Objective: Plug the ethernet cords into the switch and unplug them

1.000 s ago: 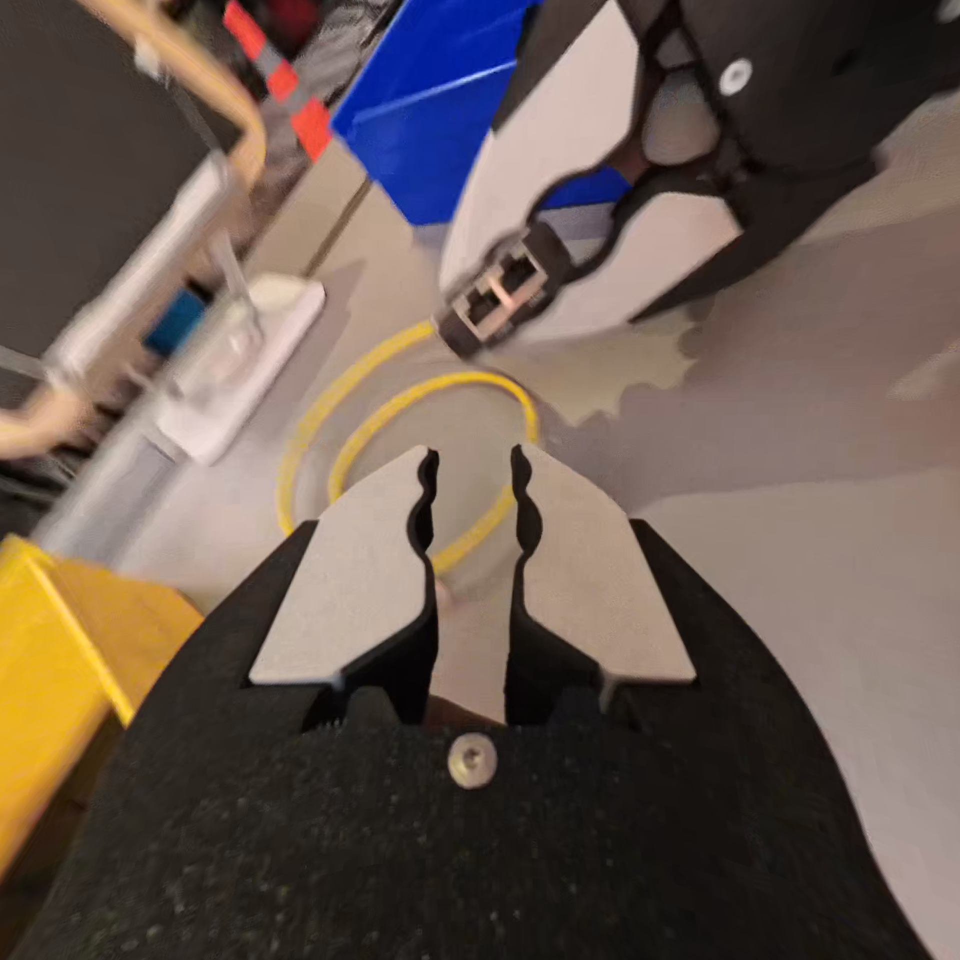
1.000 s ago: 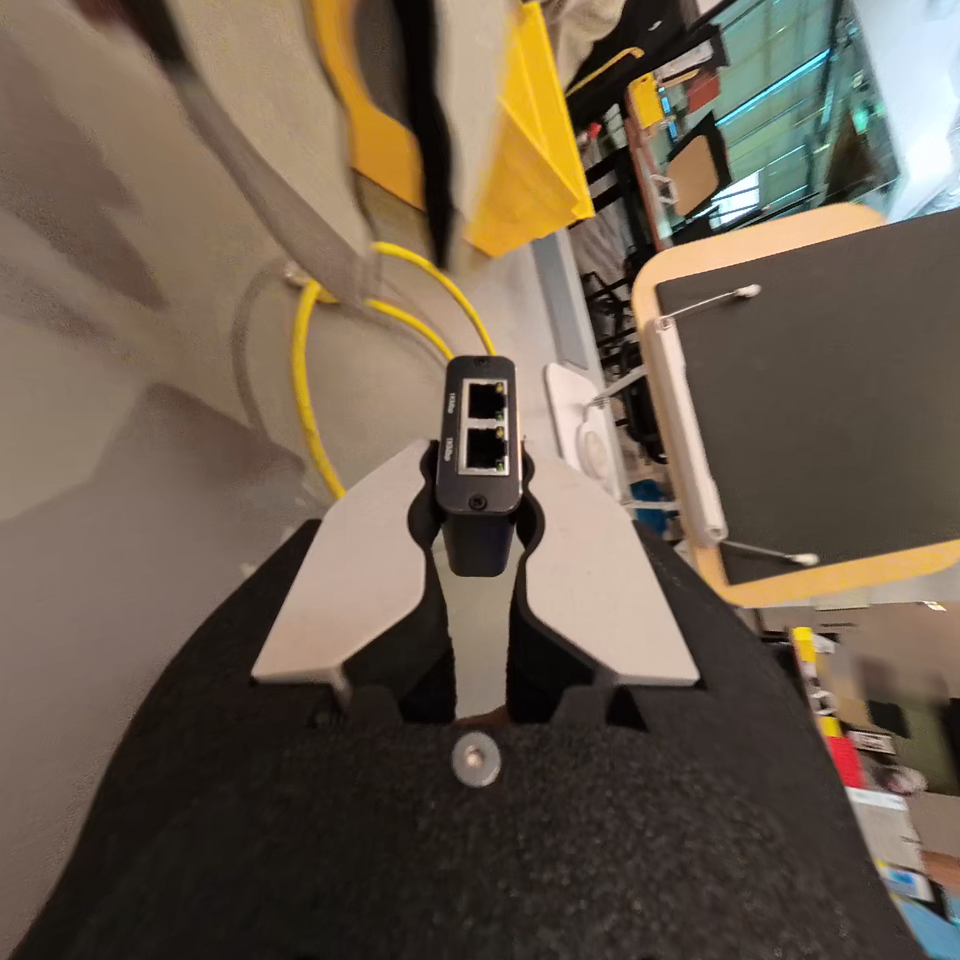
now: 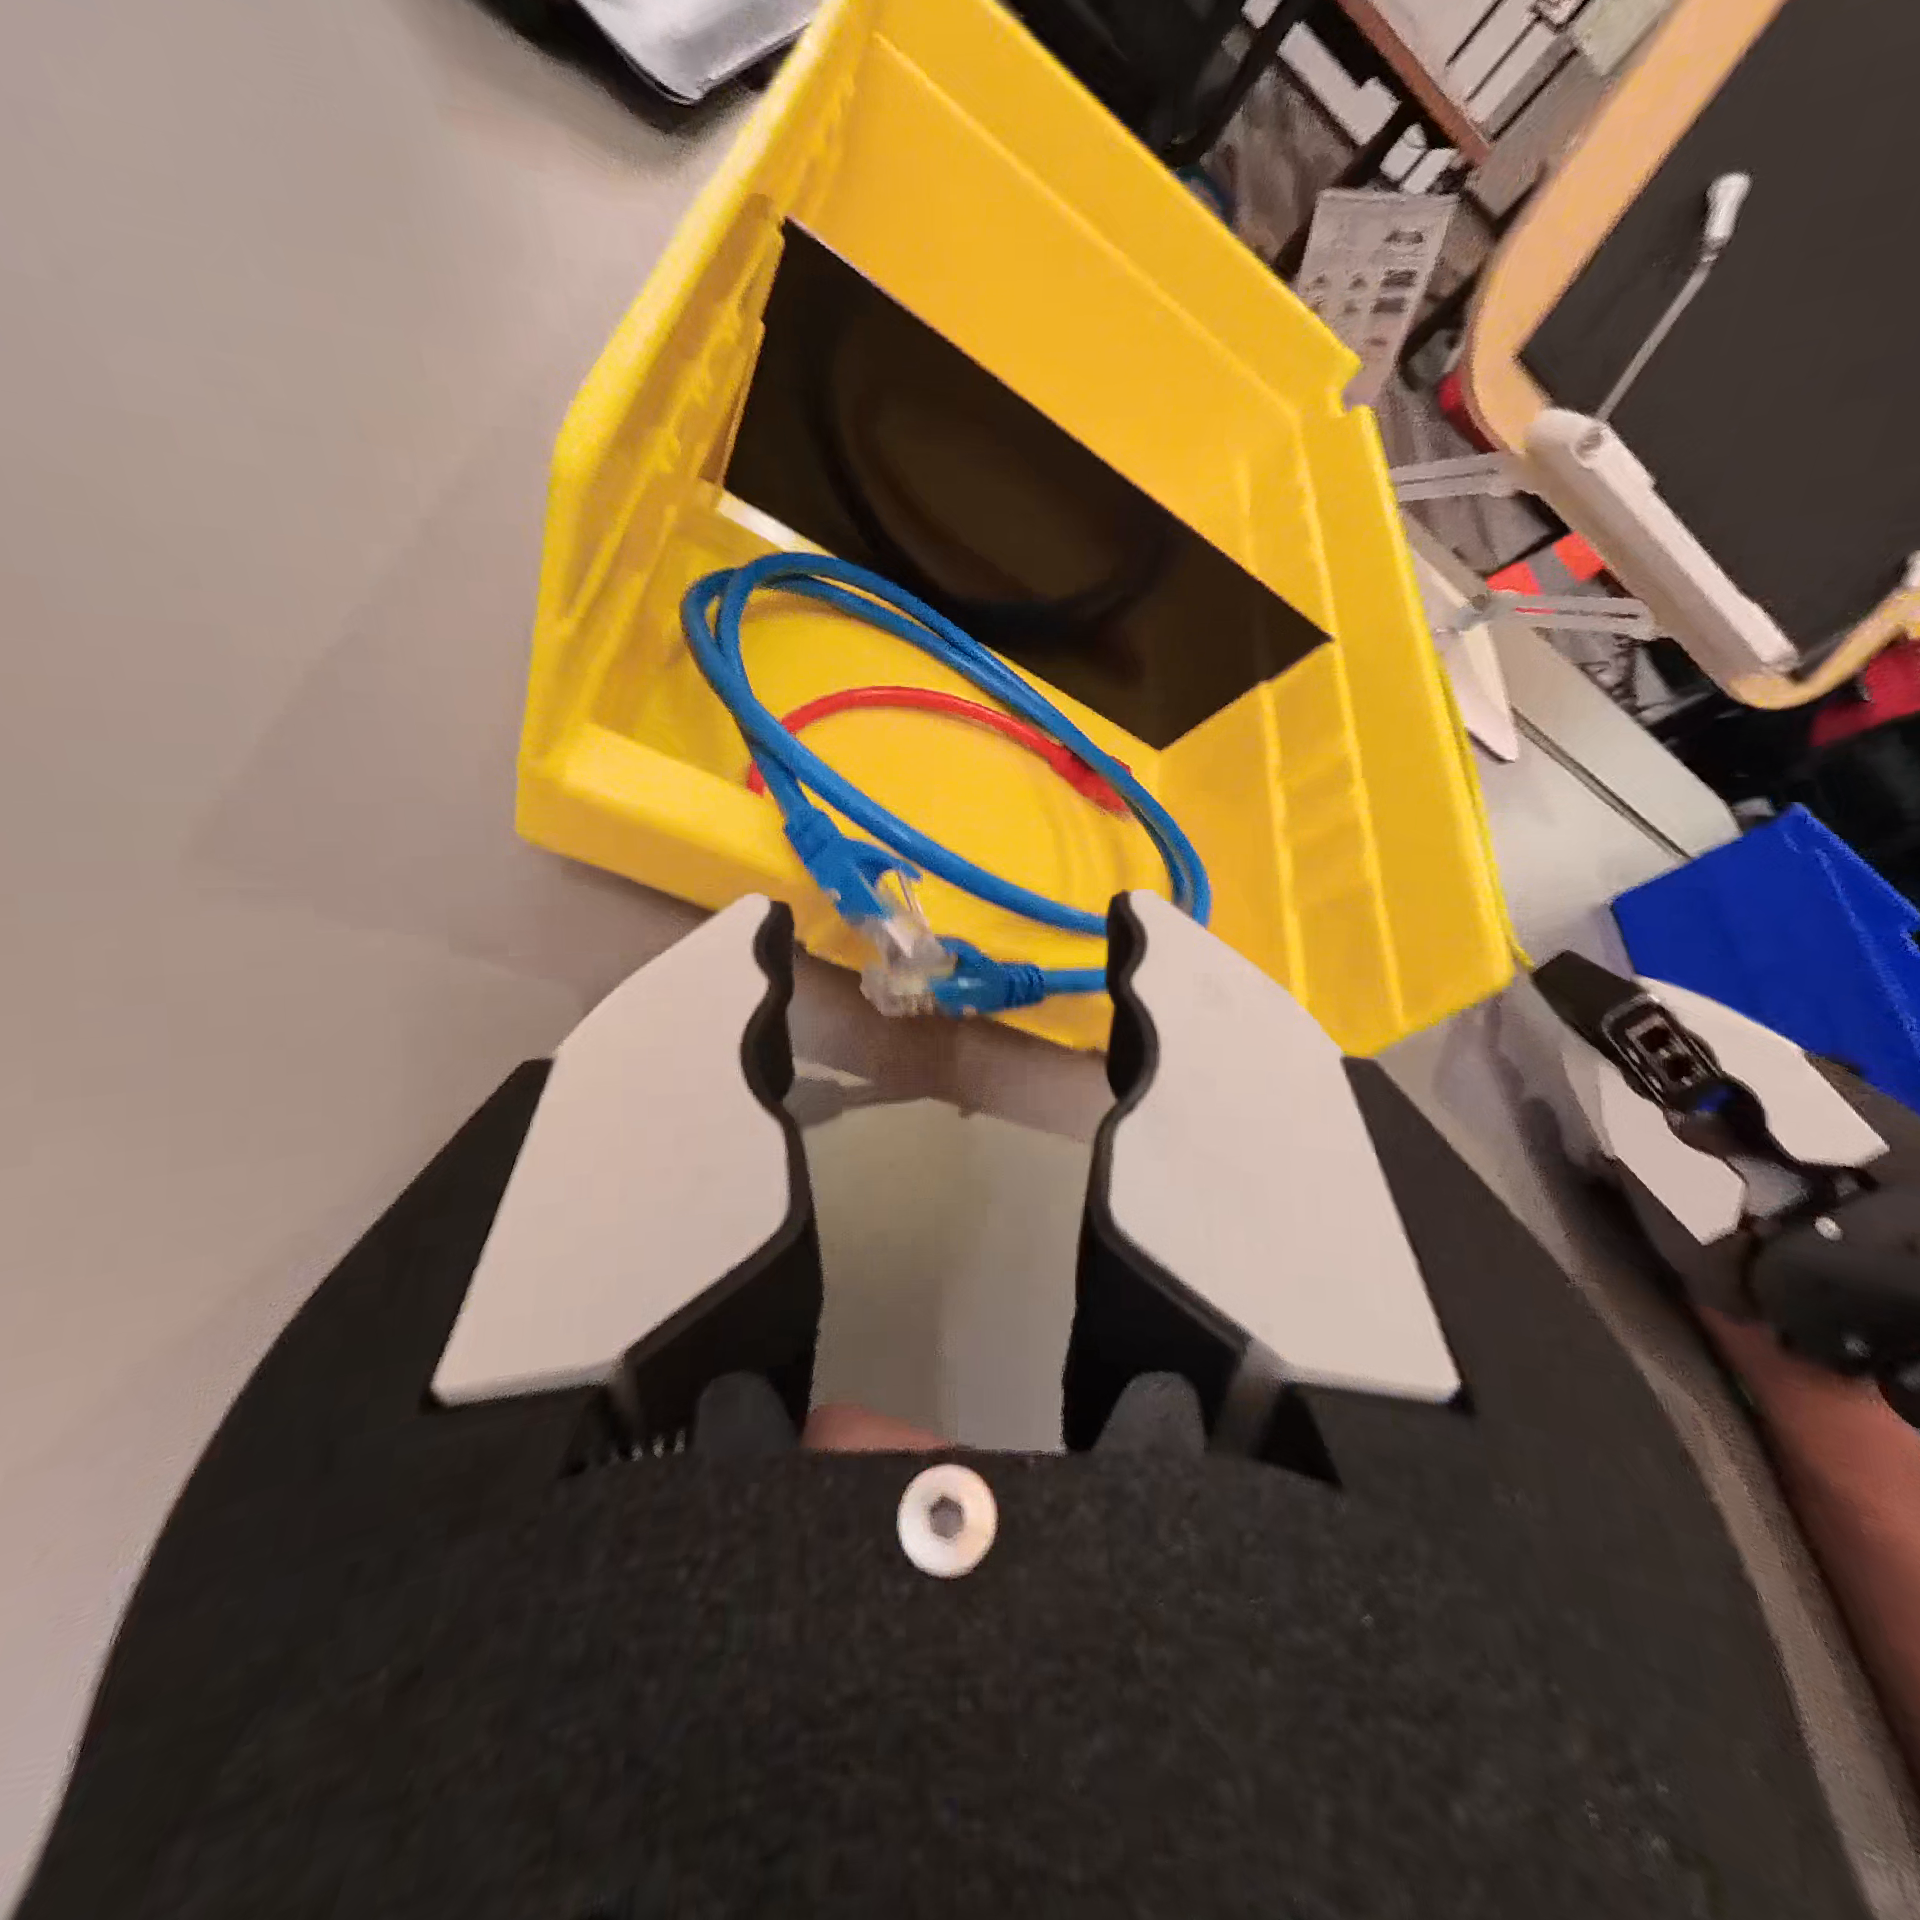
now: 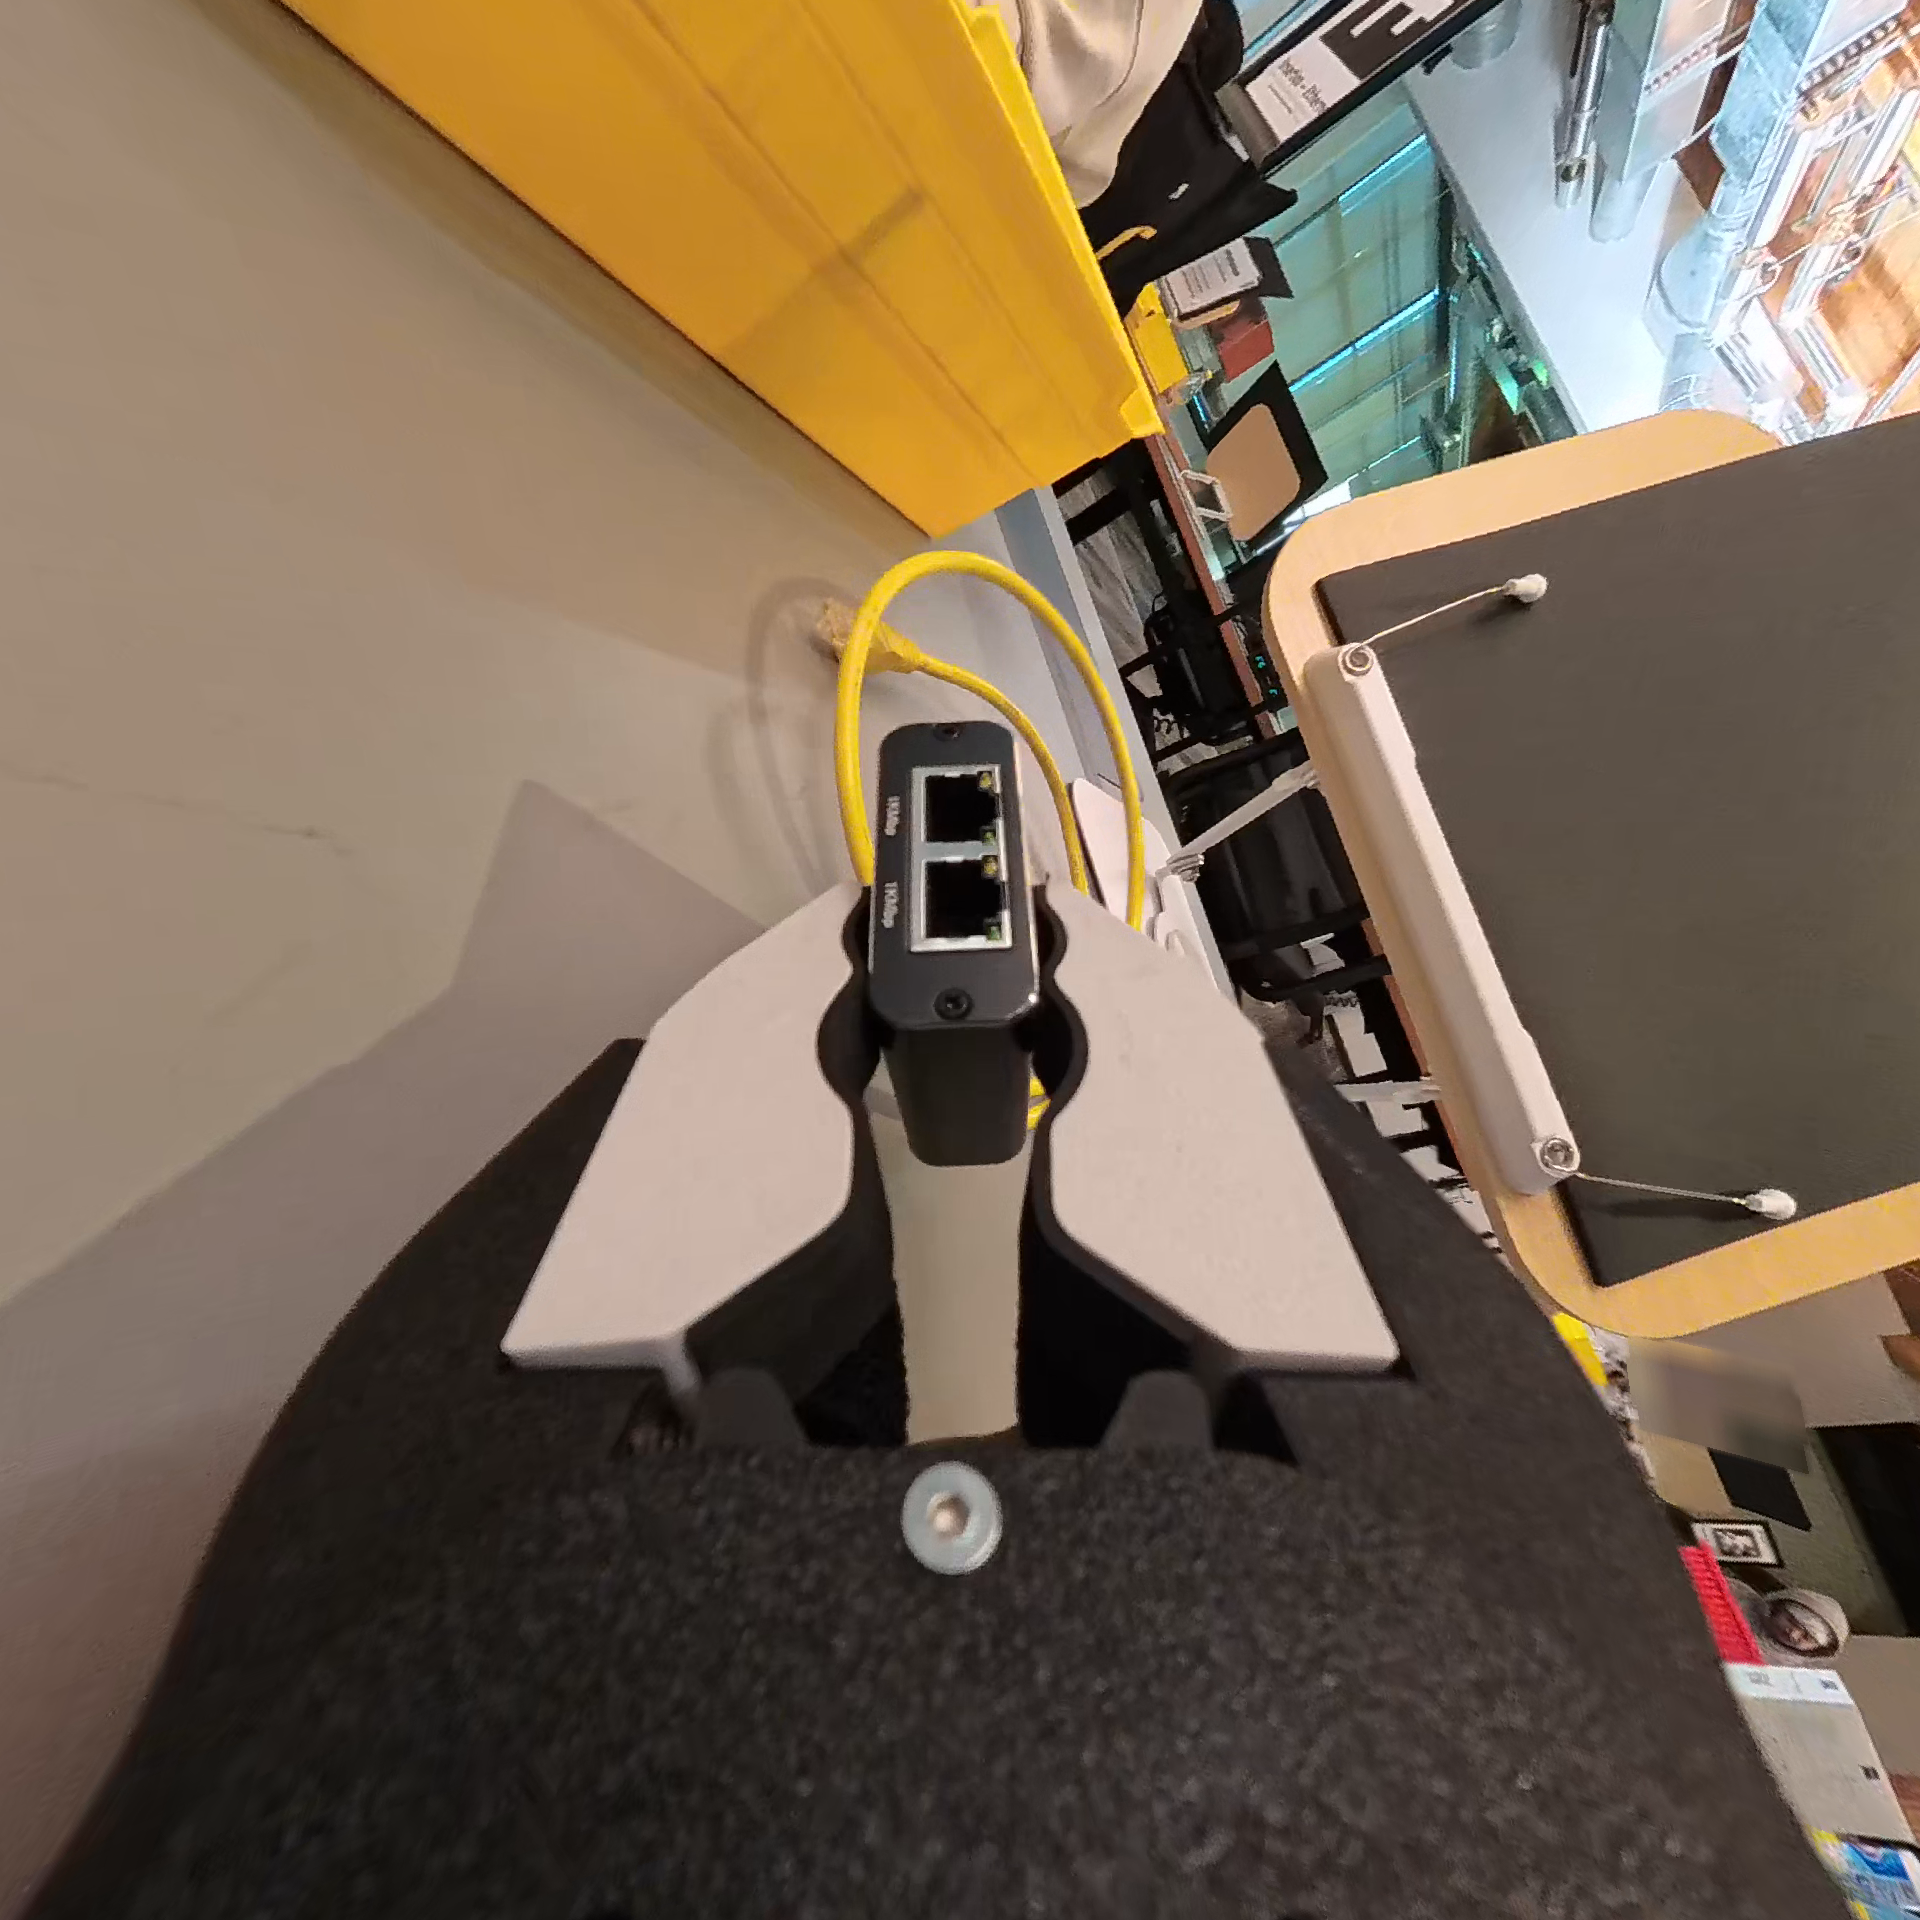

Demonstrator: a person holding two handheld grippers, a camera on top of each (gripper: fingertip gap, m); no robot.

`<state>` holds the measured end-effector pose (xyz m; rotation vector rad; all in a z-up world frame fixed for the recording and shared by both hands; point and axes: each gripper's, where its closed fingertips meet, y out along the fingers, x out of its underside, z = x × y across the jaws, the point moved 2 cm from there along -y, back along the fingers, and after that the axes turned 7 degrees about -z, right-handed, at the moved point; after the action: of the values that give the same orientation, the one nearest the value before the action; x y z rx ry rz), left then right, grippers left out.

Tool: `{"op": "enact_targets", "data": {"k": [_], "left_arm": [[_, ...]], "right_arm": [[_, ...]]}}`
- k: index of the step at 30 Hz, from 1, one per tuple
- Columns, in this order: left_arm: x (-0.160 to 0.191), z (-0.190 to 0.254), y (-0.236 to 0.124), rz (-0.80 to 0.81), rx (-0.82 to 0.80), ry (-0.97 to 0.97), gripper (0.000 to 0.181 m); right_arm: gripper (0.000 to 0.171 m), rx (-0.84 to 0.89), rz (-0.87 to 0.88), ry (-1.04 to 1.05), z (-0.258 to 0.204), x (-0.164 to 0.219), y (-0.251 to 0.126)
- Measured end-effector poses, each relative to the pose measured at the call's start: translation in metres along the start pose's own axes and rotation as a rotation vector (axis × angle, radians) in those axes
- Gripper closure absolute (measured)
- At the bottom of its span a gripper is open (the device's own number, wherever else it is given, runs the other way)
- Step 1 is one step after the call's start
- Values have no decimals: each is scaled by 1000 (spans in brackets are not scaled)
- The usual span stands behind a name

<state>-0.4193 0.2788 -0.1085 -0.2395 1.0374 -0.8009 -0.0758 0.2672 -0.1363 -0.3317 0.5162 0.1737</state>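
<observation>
1. The switch (image 4: pixel 954 883), a small black box with two stacked ethernet ports on its face, is clamped between the fingers of the right gripper (image 4: pixel 951 940); both ports are seen to be vacant, and the face is pointed away from the gripper body.
2. The same switch (image 3: pixel 1652 1044) is also seen at the right edge of the left wrist view, held in the right gripper (image 3: pixel 1704 1101) above the grey tabletop (image 3: pixel 260 520).
3. The left gripper (image 3: pixel 948 940) is spread wide, and nothing is held between its fingers (image 3: pixel 665 1122).
4. A blue ethernet cord (image 3: pixel 935 748) is coiled inside a yellow plastic bin (image 3: pixel 1039 312), just beyond the left fingertips; its two clear plugs (image 3: pixel 894 935) are laid side by side at the bin's low front lip.
5. A red ethernet cord (image 3: pixel 914 701) is partly covered by the blue coil in the same bin.
6. A dark opening (image 3: pixel 987 499) is cut in the bin's back wall, and something dark and rounded is seen within; what it is cannot be told.
7. A yellow ethernet cord (image 4: pixel 935 665) is looped on the table behind the switch in the right wrist view, with one plug (image 4: pixel 831 623) resting near the bin's side wall (image 4: pixel 831 260).
8. A blue bin (image 3: pixel 1787 935) is placed to the right of the yellow one.
9. A dark panel with a light wooden rim (image 4: pixel 1662 831) is seen beyond the table edge.
</observation>
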Motion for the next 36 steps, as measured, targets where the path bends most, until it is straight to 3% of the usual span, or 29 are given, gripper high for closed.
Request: {"op": "enact_targets", "data": {"k": [4,12,17,24,27,29,34,36], "left_arm": [[-5,-4,17,-50,-45,-5,162],[-11,14,5,-2,-32,109,165],[-48,68,-32,76,90,359,166],[-85,169,-117,55,365,648,167],[-70,198,-130,-130,473,823,167],[-49,202,-122,-344,548,946,167],[4,170,-57,-882,580,1169,167],[25,167,-26,-1021,570,1270,167]], "right_arm": [[145,-12,-6,1,0,2,-2],[145,-14,-4,16,4,2,-5],[145,2,-6,19,7,3,-5],[145,84,18,155,33,8,-13],[145,92,25,219,40,10,-14],[144,87,32,257,42,11,-14],[144,82,35,273,43,11,-14],[144,80,36,271,41,10,-14]]}}
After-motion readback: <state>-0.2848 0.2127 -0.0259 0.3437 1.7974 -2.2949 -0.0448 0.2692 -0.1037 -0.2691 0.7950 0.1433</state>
